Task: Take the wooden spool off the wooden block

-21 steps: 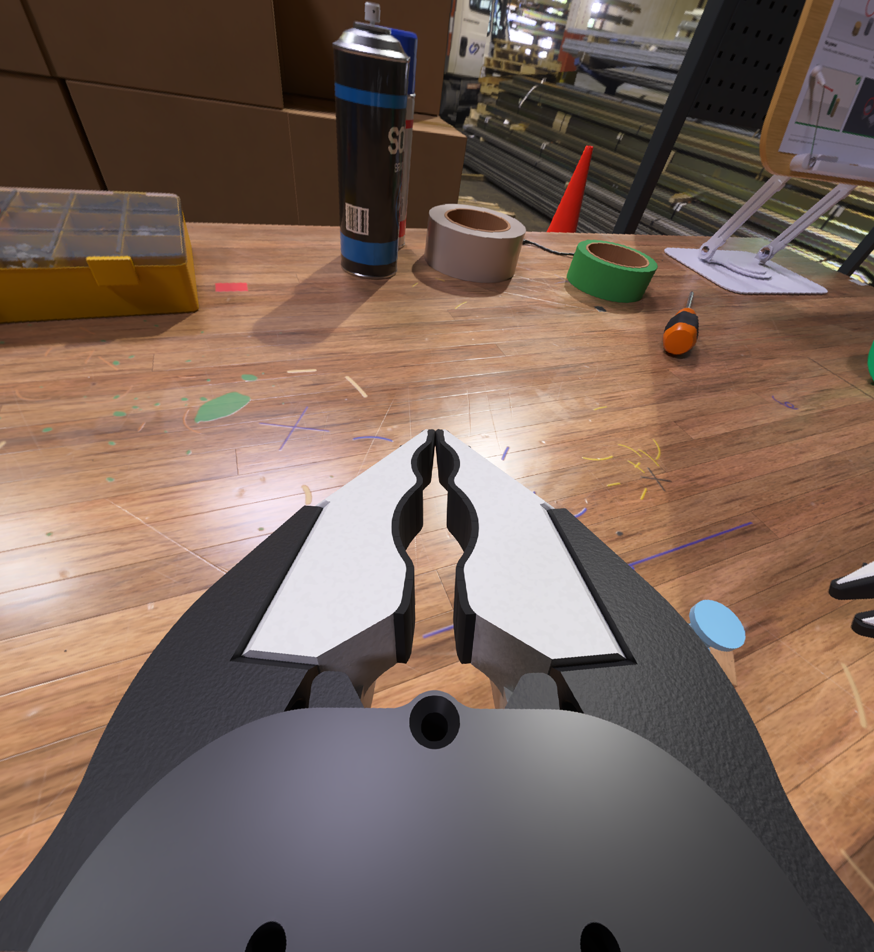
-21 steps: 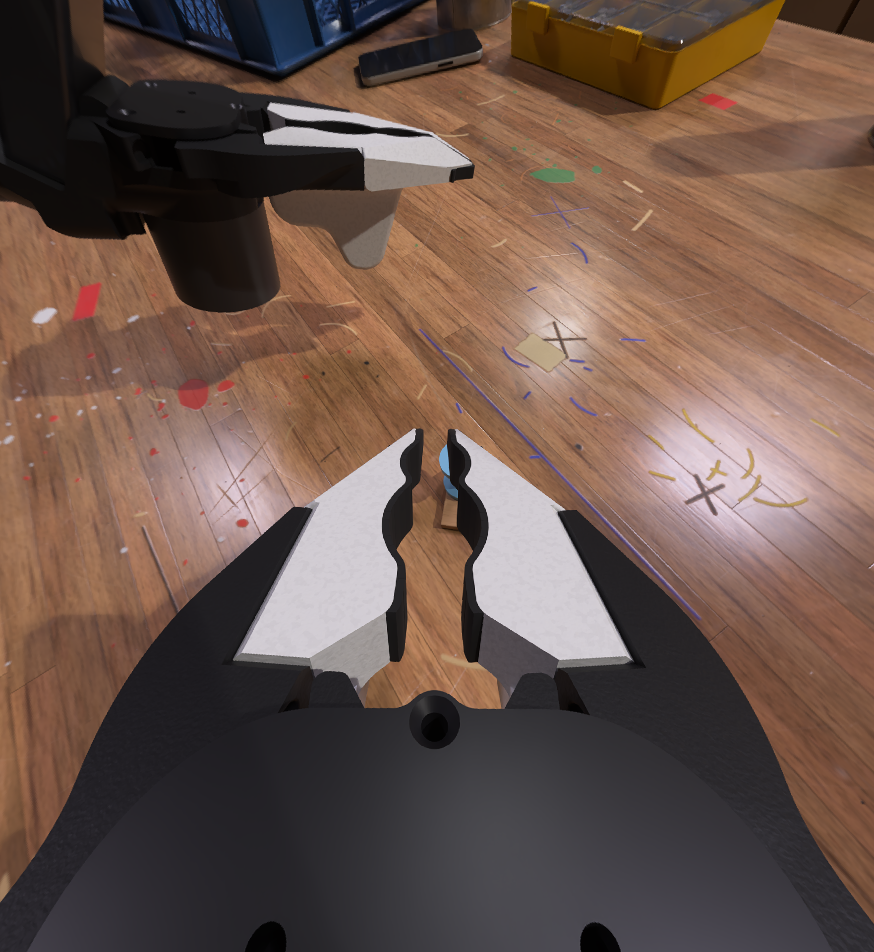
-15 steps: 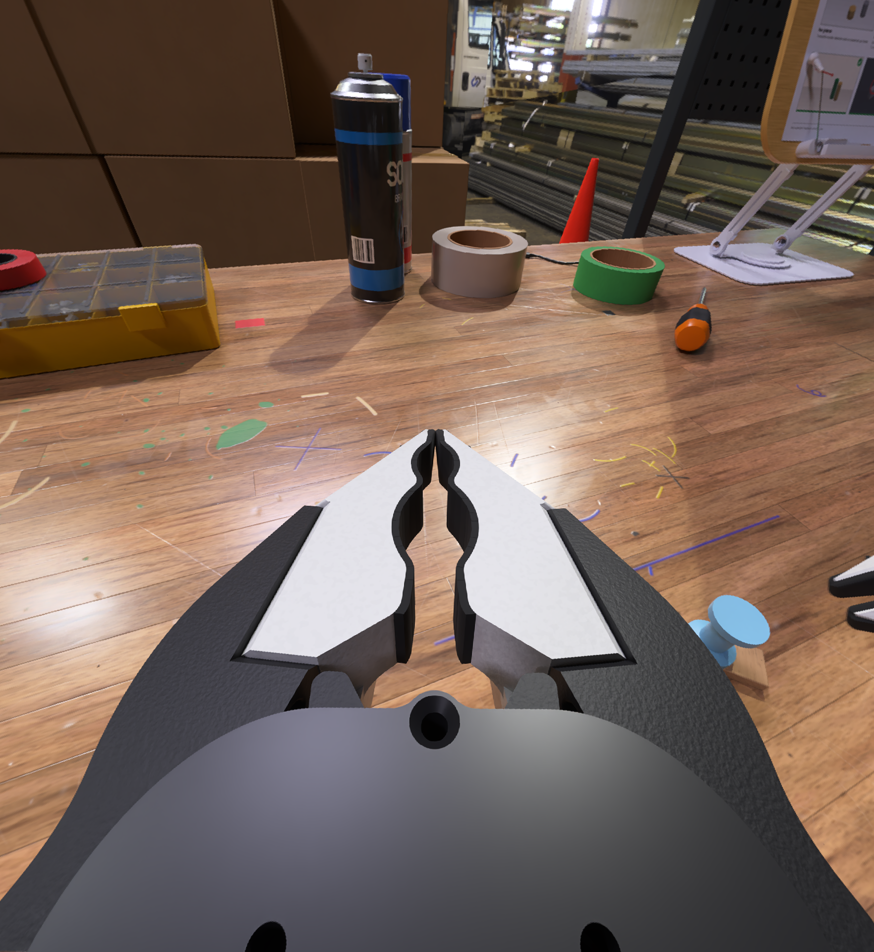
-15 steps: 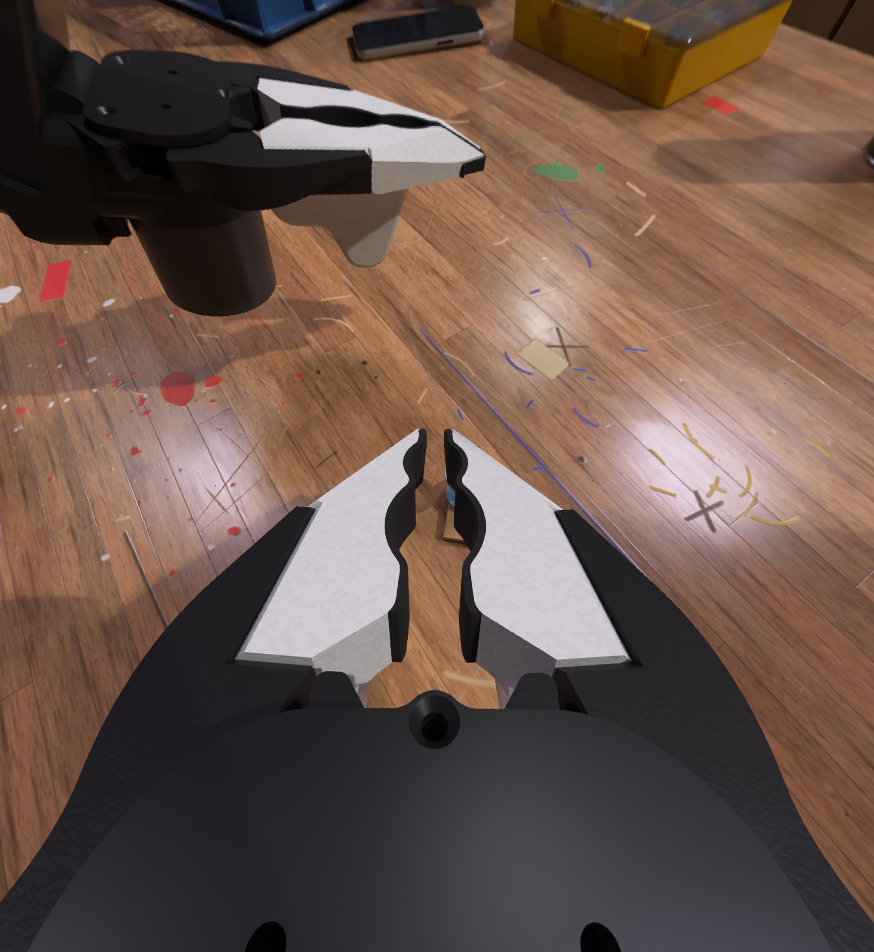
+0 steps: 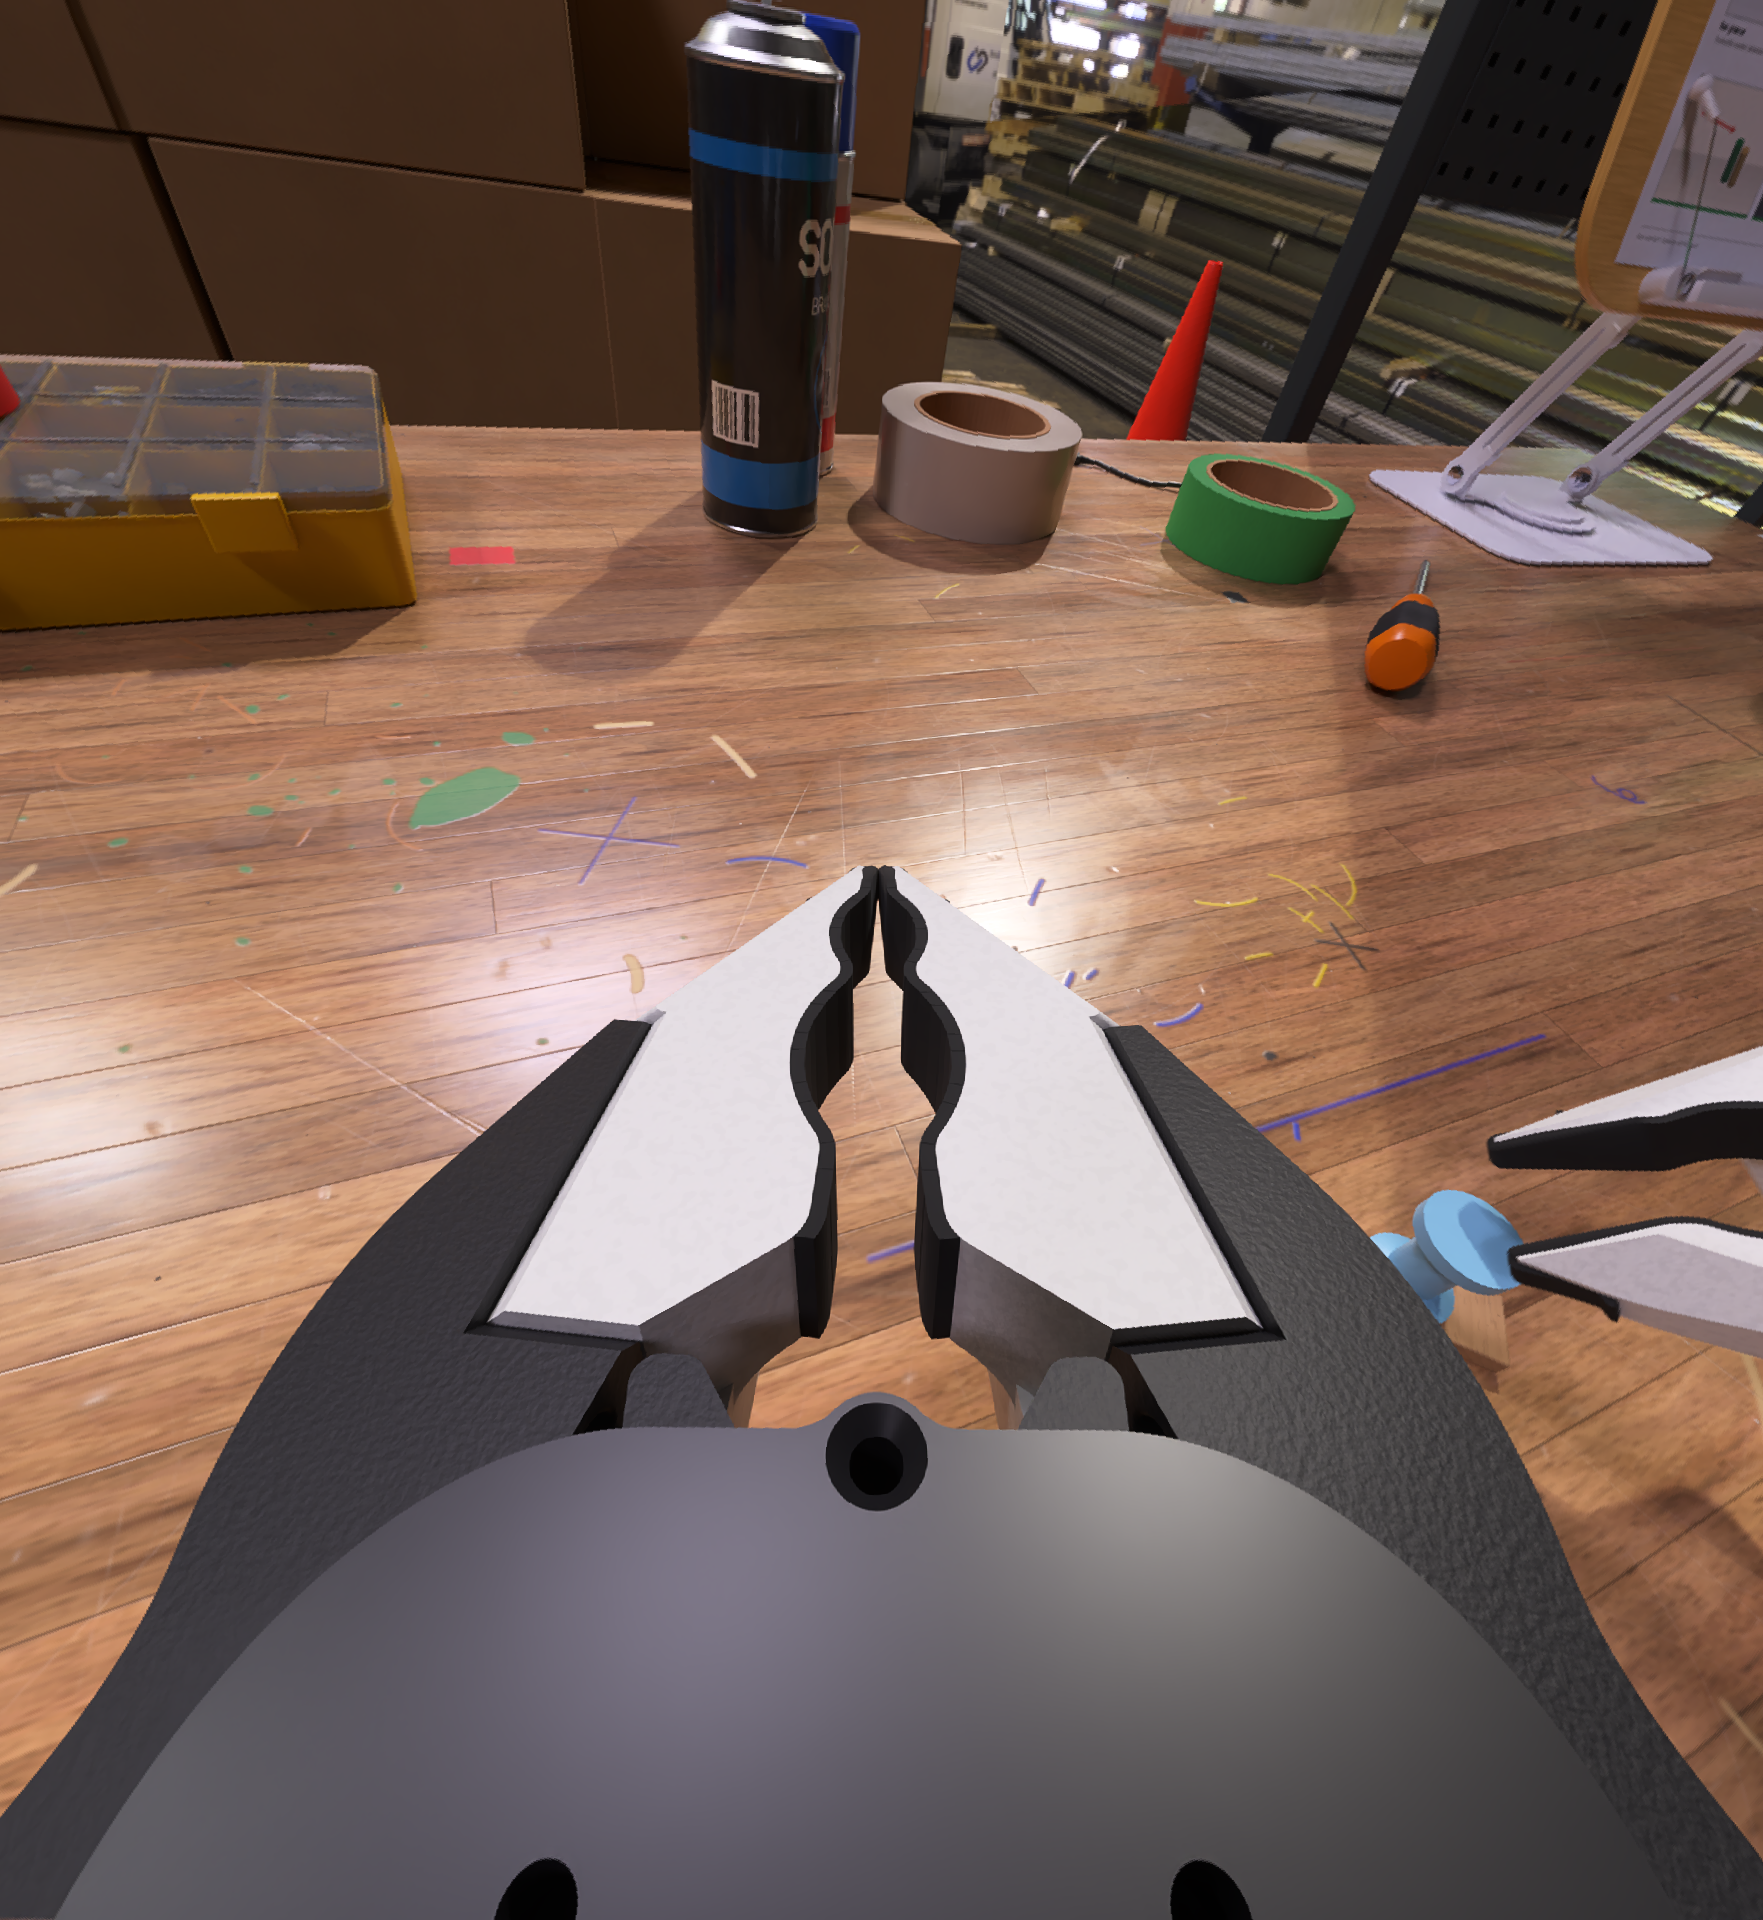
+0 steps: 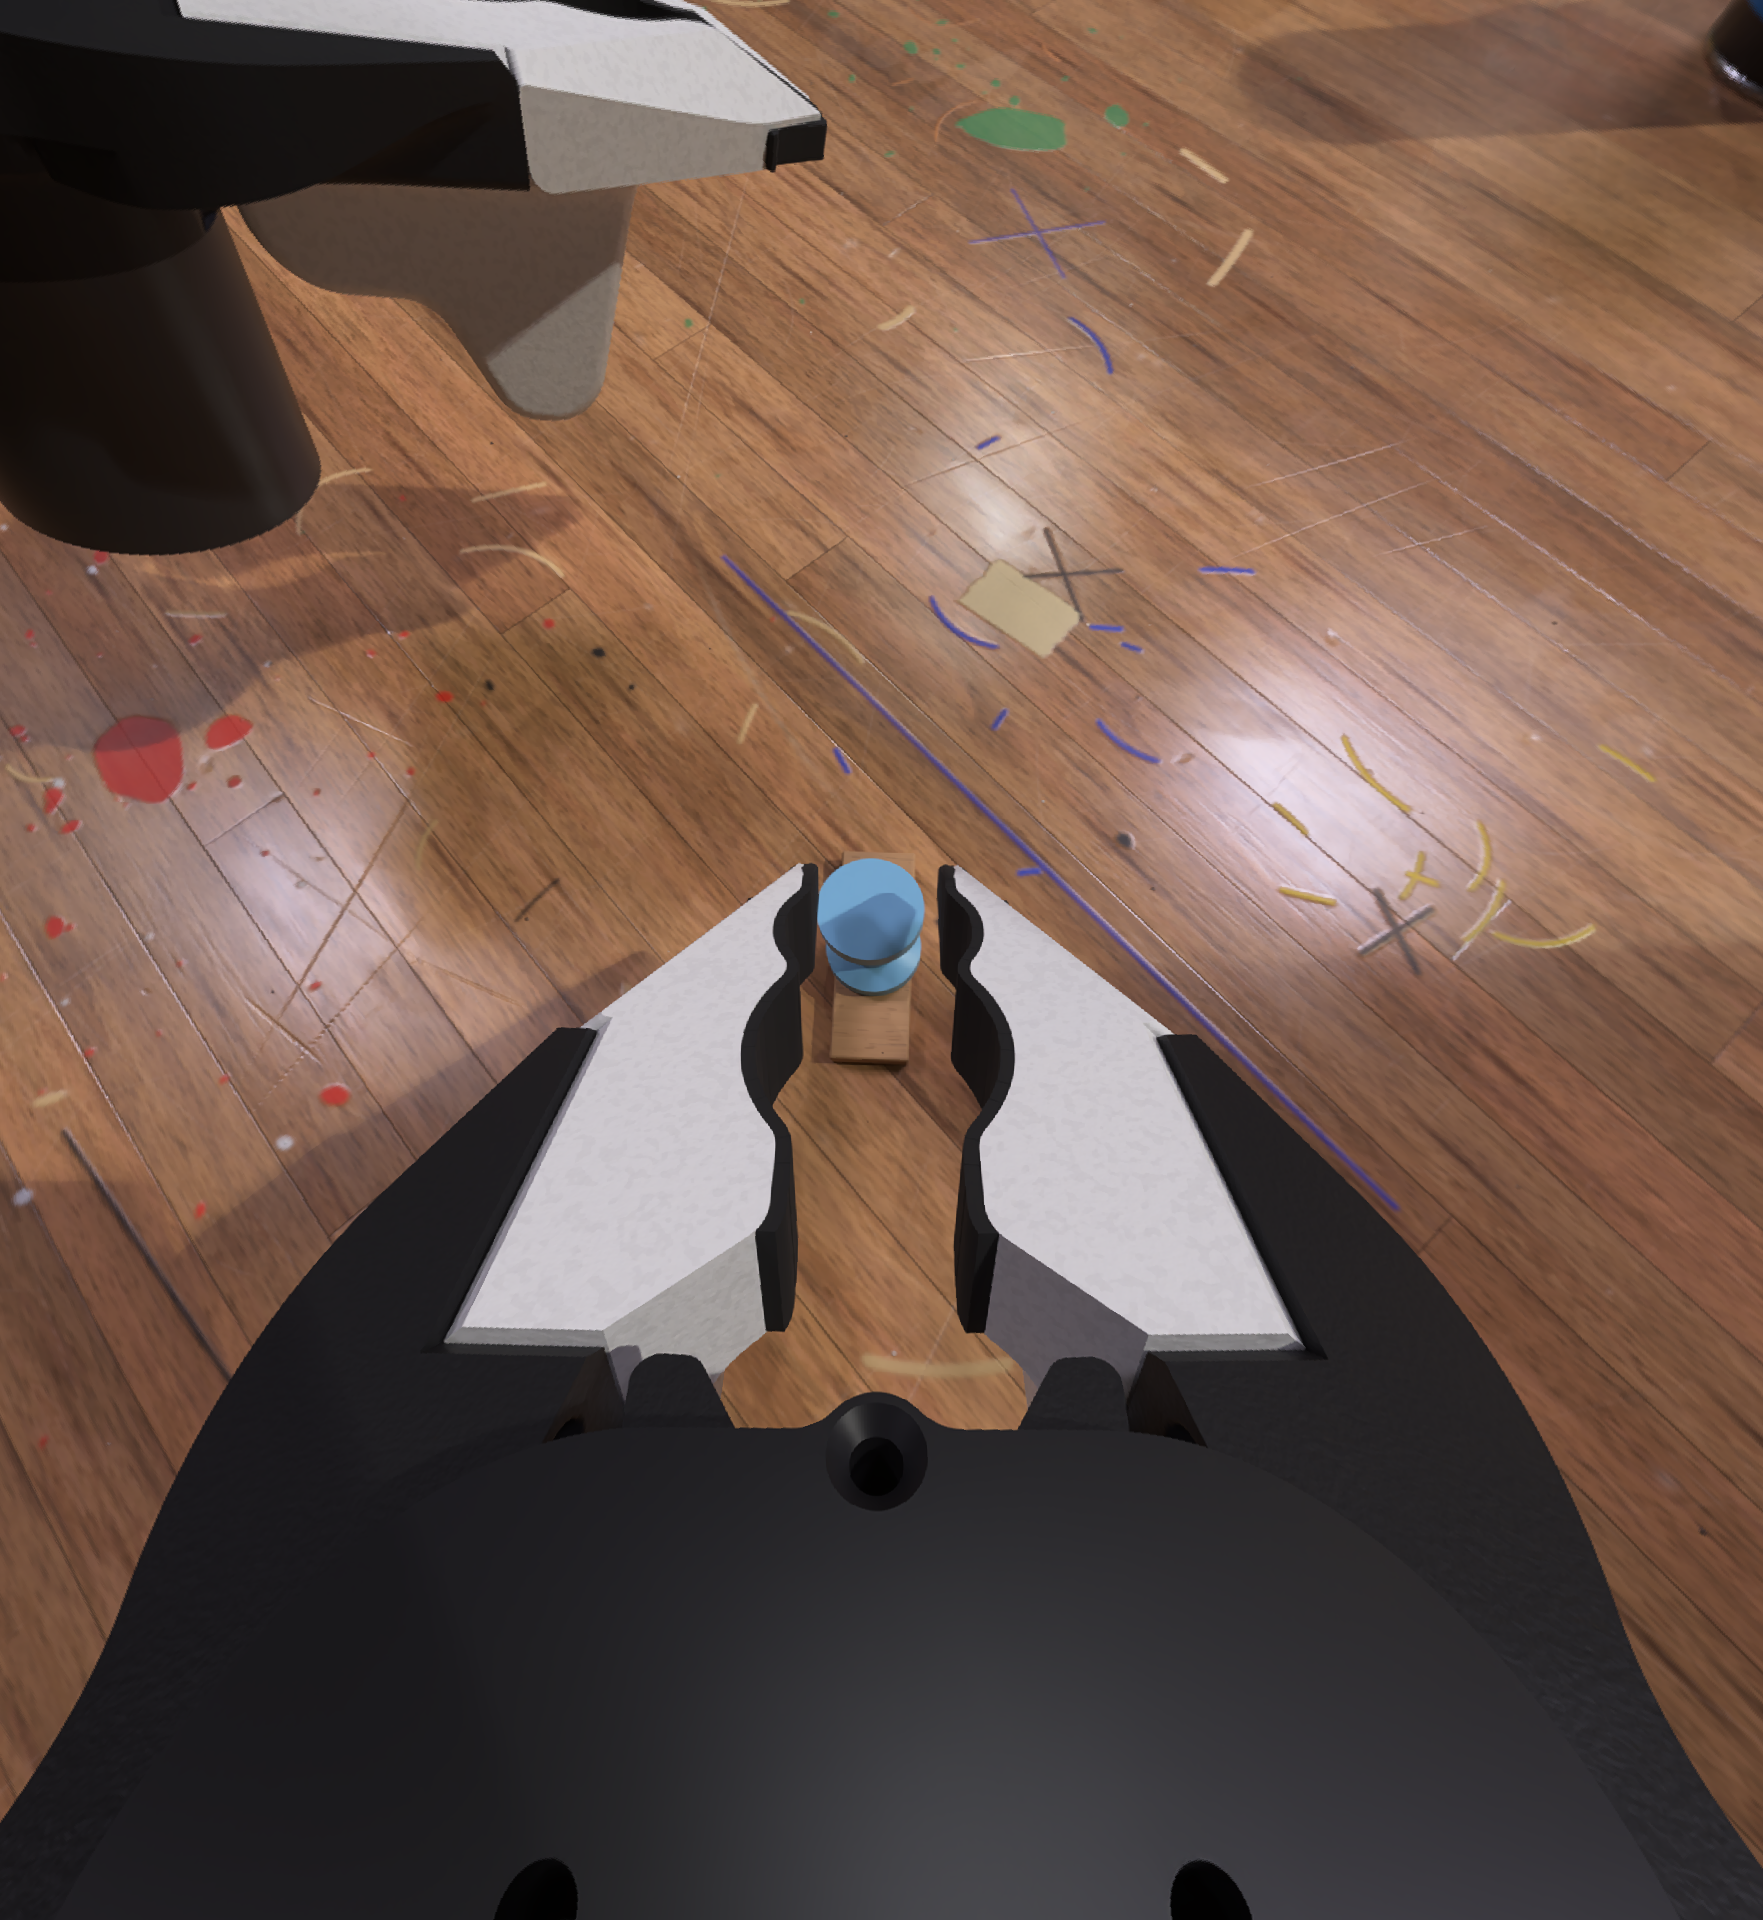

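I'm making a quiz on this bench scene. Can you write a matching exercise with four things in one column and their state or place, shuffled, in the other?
Things:
1. Light blue wooden spool
2. Left gripper
3. Right gripper
4. Orange-handled screwdriver

States or places:
A. Jaws closed, empty
B. Lying flat near the green tape roll
C. Standing on the small wooden block
D. Jaws open on either side of the spool

Pairs: 1-C, 2-A, 3-D, 4-B
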Robot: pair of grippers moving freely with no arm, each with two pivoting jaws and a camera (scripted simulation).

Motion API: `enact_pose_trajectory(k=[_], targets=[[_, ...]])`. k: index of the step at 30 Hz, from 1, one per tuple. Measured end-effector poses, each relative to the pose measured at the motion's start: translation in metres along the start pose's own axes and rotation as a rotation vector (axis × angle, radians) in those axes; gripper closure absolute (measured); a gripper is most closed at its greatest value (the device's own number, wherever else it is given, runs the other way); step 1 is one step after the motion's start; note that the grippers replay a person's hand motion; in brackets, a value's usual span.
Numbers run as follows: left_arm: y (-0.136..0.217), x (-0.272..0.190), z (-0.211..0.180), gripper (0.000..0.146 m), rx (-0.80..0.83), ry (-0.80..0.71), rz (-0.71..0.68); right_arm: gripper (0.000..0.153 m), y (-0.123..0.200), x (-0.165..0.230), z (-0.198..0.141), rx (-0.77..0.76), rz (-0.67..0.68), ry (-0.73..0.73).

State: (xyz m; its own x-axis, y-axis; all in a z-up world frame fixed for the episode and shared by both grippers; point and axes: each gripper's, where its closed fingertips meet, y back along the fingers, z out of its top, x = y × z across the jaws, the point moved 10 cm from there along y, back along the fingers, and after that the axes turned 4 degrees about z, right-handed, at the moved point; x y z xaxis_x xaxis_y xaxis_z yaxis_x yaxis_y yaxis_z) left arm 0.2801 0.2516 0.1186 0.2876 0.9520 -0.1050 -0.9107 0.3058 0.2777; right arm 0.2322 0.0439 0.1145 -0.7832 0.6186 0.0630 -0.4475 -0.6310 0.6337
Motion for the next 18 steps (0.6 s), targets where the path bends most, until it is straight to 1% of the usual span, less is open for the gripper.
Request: enact_pose_trajectory(k=[3, 7, 12, 15, 18], targets=[[-0.001, 0.0, -0.001, 0.146, -0.001, 0.005, -0.01, 0.124, -0.005, 0.002, 0.0, 0.006, 0.022, -0.015], [-0.001, -0.002, -0.001, 0.146, 0.001, -0.002, -0.017, 0.12, -0.013, 0.005, -0.002, 0.038, -0.004, 0.008], [0.0, -0.005, -0.001, 0.146, -0.002, -0.03, -0.015, 0.123, -0.019, 0.002, -0.007, 0.104, -0.001, -0.042], [0.0, -0.005, -0.001, 0.146, -0.004, -0.032, -0.021, 0.129, -0.02, 0.0, -0.008, 0.107, -0.004, -0.053], [0.0, -0.007, -0.001, 0.146, -0.01, -0.044, -0.026, 0.129, -0.019, 0.0, -0.009, 0.099, 0.0, -0.062]])
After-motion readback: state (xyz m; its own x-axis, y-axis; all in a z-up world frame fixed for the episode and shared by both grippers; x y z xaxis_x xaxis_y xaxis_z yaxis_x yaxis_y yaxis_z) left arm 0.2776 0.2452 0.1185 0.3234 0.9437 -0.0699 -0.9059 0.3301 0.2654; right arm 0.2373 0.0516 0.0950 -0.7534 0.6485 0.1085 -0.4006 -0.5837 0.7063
